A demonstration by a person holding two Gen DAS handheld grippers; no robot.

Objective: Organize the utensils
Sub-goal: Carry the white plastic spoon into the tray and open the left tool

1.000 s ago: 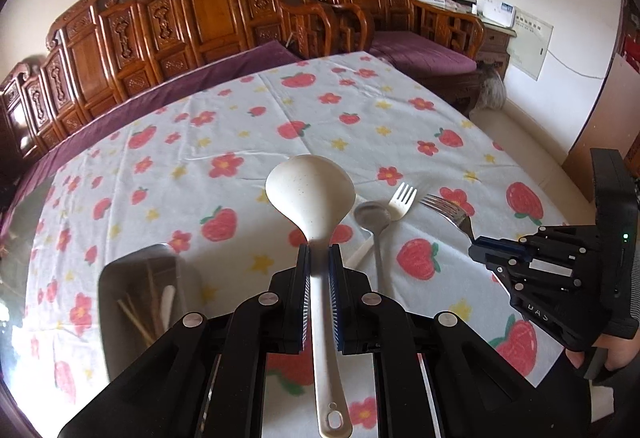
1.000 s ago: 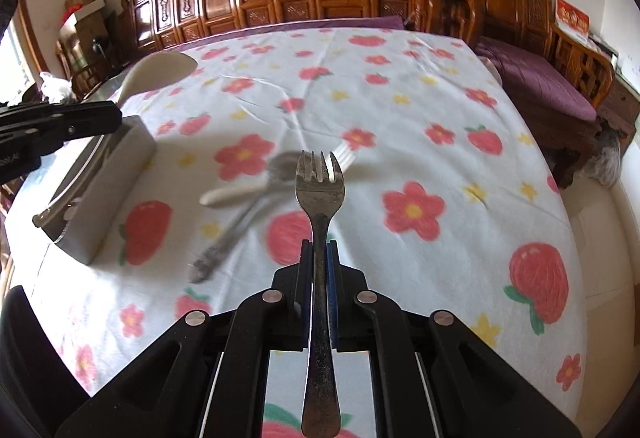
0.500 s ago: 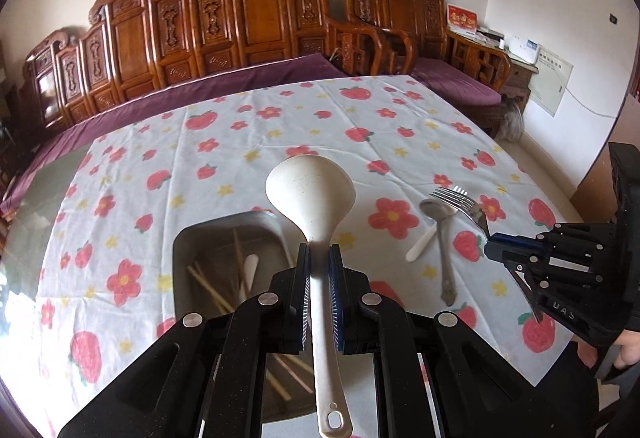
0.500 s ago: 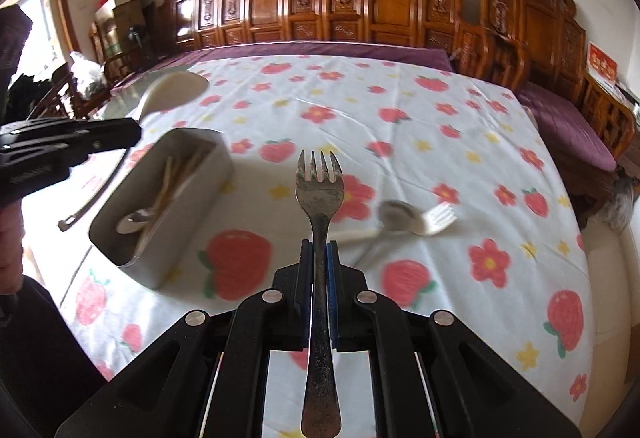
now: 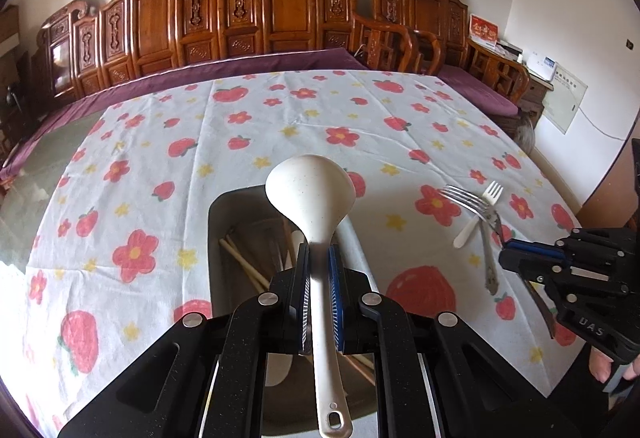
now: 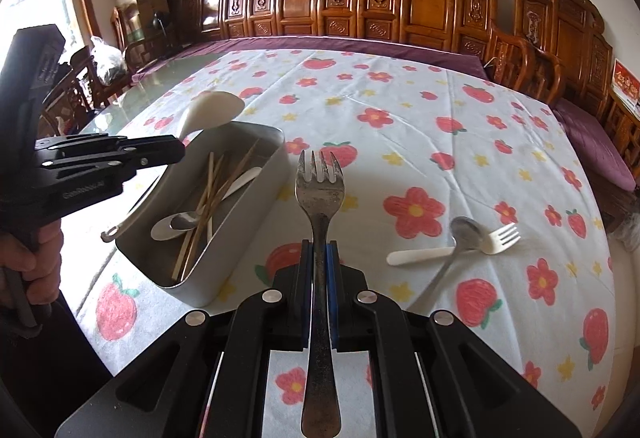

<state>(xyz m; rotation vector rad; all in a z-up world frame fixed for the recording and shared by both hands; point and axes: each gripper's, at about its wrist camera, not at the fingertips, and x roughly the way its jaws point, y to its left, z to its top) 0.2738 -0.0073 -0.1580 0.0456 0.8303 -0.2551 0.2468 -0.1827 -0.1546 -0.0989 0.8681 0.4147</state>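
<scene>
My left gripper [image 5: 318, 258] is shut on the handle of a white ladle [image 5: 310, 194]. The ladle's bowl hangs above a grey bin [image 5: 216, 230] that holds chopsticks and spoons. In the right wrist view the bin [image 6: 252, 214] sits at the left, with the left gripper [image 6: 176, 152] and ladle [image 6: 212, 110] over its far end. My right gripper [image 6: 320, 250] is shut on a worn metal fork [image 6: 320, 182], just right of the bin. A white plastic fork [image 6: 424, 254] and a metal spoon [image 6: 464, 232] lie crossed on the cloth further right.
The table wears a white cloth [image 6: 400, 110] printed with strawberries and flowers. Carved wooden chairs [image 5: 280, 2] line its far side. A hand [image 6: 36, 258] grips the left tool at the picture's left edge. The table's right edge drops toward the floor.
Both grippers have swung left across the table. The bin now lies under the ladle and beside the held fork. The loose fork and spoon have slid off to the right.
</scene>
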